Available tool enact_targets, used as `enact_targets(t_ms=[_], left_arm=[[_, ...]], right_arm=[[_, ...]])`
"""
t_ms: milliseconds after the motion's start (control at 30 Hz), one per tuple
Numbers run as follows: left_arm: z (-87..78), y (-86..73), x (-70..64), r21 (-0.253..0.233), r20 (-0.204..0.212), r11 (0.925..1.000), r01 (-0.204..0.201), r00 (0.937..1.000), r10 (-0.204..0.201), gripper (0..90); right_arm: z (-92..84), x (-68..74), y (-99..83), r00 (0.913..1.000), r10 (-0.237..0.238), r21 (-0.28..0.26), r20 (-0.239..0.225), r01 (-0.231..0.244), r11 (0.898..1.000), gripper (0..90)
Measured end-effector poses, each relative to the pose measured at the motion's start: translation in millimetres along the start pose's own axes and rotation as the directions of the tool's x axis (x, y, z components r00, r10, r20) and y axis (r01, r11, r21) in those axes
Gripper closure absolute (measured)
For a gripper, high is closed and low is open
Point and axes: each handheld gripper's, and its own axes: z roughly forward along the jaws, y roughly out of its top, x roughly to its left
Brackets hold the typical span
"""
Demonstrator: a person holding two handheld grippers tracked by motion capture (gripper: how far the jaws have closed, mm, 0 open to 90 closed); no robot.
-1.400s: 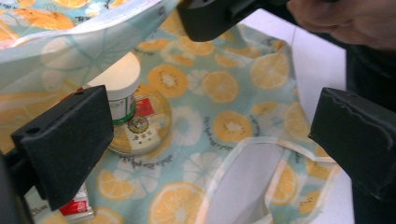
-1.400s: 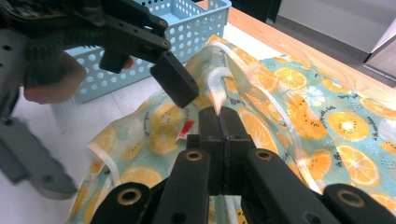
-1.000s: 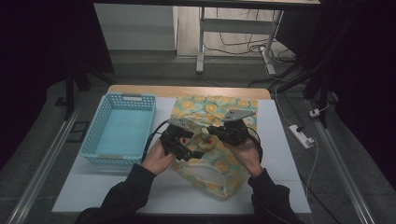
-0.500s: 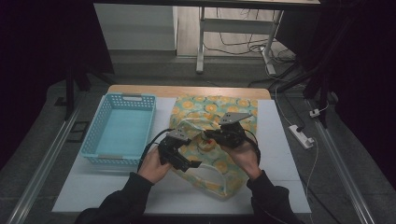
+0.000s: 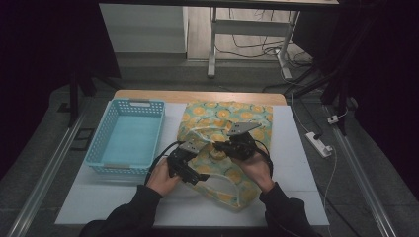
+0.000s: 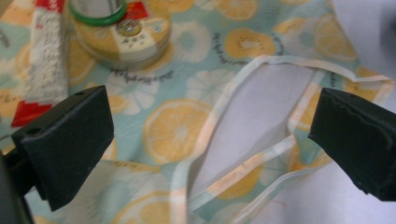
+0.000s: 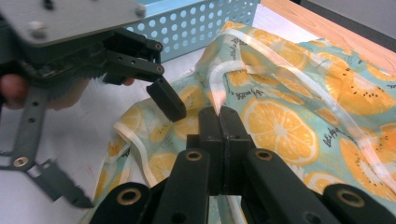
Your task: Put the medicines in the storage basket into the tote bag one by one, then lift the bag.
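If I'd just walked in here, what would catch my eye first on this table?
Probably the bright cloth bag printed with orange slices, spread over the white table, with its pale handle pinched in the shut right gripper. The left gripper hangs open just above the bag's other handle loop. To the bag's left sits a light blue perforated plastic basket.

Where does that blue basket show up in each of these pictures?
High view: the blue basket stands left of centre, on the white table beside the fruit-print bag.
Left gripper view: not in it.
Right gripper view: the basket's holed wall runs along the top edge, behind the bag.
Shared landmark: the fruit-print bag.
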Motion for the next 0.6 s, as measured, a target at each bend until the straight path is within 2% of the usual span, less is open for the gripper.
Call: enact_targets(t_ms=[100, 167, 367, 600], left_arm=[[3.4, -1.3, 3.9, 0.01, -0.004, 0.9998, 0.018, 0.9998, -0.018, 1.0], [7.0, -2.4, 5.7, 0.022, -0.018, 0.9997, 0.015, 0.9997, -0.014, 1.1], [18.8, -6.1, 10.0, 0.06, -0.025, 0.9982, 0.011, 0.9996, -0.01, 0.8], [27.5, -11.2, 14.6, 0.059, -0.025, 0.9982, 0.011, 0.9997, -0.009, 2.8]], right_arm=[[0.9, 0.0, -0.6, 1.0, 0.0, 0.002, 0.001, 0.0, 1.0, 90.0], [1.2, -0.3, -1.0, 1.0, 0.002, 0.003, -0.001, -0.002, 1.0, 90.0], [3.1, -0.5, -3.4, 1.0, 0.003, 0.015, -0.003, -0.003, 1.0, 90.0], [2.7, -1.2, -4.5, 1.0, 0.007, 0.017, -0.003, -0.007, 1.0, 90.0]])
